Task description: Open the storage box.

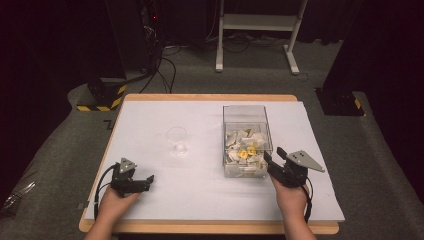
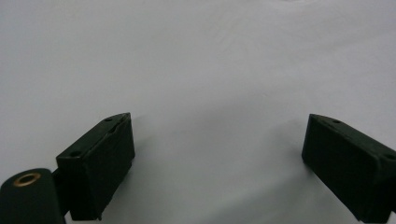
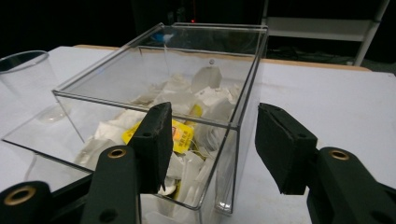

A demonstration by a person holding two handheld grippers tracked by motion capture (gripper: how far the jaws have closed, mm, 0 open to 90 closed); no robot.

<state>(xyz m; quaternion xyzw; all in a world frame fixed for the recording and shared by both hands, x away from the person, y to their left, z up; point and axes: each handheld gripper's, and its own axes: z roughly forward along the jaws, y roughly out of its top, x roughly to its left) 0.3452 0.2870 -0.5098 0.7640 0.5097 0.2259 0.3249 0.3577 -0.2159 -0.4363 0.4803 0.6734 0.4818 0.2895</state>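
Observation:
A clear plastic box stands right of the table's middle, part full of white and yellow tea bags. My right gripper is at the box's near right corner, open. In the right gripper view, the box's corner edge stands between the jaws of my right gripper with neither pad pressing on it, and the tea bags lie behind the wall. My left gripper rests at the near left, open over bare white table. Nothing is between the jaws of my left gripper.
An empty clear glass stands upright left of the box, and the glass shows at the left edge of the right gripper view. The white tabletop has a wooden rim. Beyond the table are dark floor, cables and a white stand.

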